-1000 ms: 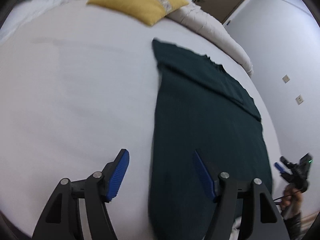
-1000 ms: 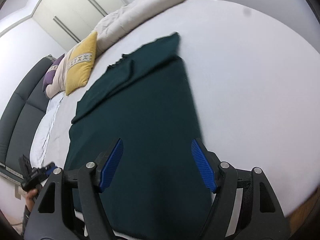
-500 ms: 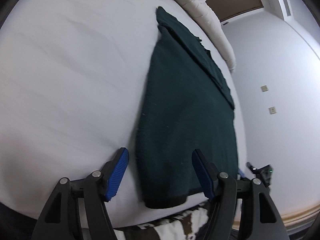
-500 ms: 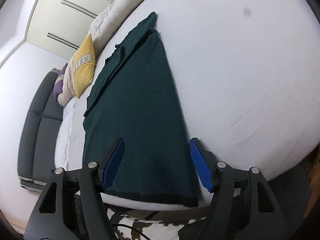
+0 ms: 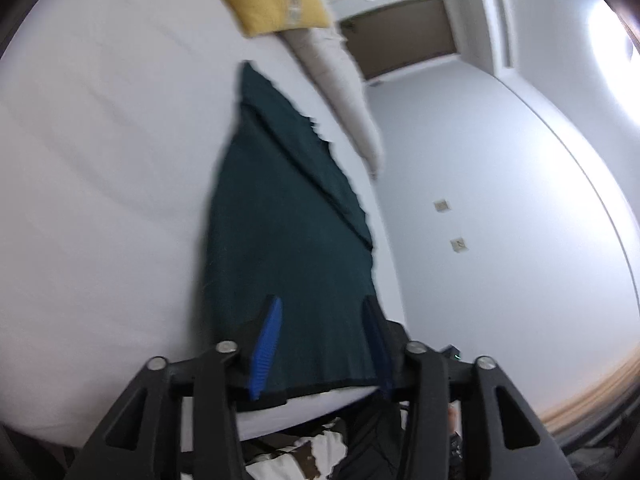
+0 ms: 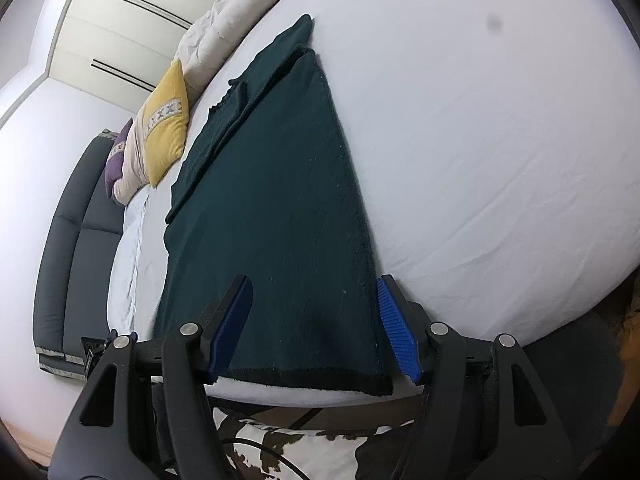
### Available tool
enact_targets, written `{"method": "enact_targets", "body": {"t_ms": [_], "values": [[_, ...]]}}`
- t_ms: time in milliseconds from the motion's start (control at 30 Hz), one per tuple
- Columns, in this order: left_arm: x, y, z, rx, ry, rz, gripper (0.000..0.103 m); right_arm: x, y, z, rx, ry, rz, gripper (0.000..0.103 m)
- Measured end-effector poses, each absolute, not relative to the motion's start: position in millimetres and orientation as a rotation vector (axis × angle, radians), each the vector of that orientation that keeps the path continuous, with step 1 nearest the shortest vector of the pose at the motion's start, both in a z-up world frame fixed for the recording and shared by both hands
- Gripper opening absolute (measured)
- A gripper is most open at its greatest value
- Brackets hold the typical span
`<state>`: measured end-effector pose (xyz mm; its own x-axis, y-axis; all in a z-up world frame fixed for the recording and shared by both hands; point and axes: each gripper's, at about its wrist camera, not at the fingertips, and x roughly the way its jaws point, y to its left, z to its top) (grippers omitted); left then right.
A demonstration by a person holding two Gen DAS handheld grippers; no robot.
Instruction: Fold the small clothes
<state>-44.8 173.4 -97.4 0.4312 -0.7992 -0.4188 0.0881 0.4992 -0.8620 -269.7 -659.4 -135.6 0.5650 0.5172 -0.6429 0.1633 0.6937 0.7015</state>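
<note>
Left gripper (image 5: 320, 338): fingers parted wide, blue pads facing each other across a gap, nothing clamped between them; it sits low at the near hem of the garment, the dark cloth filling the space between the pads. Whether a pad touches the cloth cannot be told, as this view is blurred.

Right gripper (image 6: 314, 328): fingers spread wide, gripping nothing; the left pad lies over the cloth, the right pad stands just outside the garment's right edge, near the hem's corner.

Dark green garment (image 6: 276, 208): spread flat and lengthwise on the bed, a long shape narrowing away from the cameras; its black-edged hem lies along the near edge of the mattress. At the far end a second layer of the same cloth shows beneath and to one side of the top layer.

Bed (image 6: 480, 152): white sheet, lightly creased, bearing the garment.

Yellow cushion (image 6: 166, 124): at the head of the bed, well apart from the garment's near hem, leaning among cream bedding (image 6: 208, 44).

Purple cushion (image 6: 116, 164): just beyond the yellow one.

Headboard (image 6: 76, 232): dark grey, padded, behind the cushions.

Wardrobe (image 6: 120, 20): pale doors past the bed.

Wall (image 5: 500, 200): pale, with two small plates.
</note>
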Motion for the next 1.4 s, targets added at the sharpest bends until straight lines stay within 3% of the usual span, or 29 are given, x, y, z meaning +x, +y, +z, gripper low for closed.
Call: {"method": "enact_targets", "body": {"t_ms": [200,433,567,667,800,900,1400], "values": [[-44,173,-124,-0.72,1.118,-0.428,0.059,-271,-653,-127,0.705,1.008,0.207,0.062],[-47,142,-122,-0.581,1.181,-0.47,0.055,-281,-666,-128,0.684,1.036,0.118,0.053],[-48,136,-127,-0.573,1.222,-0.47,0.022,-282,-669,-136,0.684,1.077,0.11,0.049],[-49,138,-130,-0.571,1.233,-0.474,0.012,-282,-667,-139,0.678,1.094,0.13,0.049],[-54,141,-126,-0.548,1.223,-0.482,0.01,-282,-659,-144,0.657,1.125,0.144,0.039],[-57,145,-121,-0.552,1.205,-0.48,0.01,-281,-657,-146,0.655,1.139,0.155,0.009],[-33,159,-53,-0.813,0.978,-0.567,0.009,-260,-674,-89,0.888,0.886,0.312,0.006]]}}
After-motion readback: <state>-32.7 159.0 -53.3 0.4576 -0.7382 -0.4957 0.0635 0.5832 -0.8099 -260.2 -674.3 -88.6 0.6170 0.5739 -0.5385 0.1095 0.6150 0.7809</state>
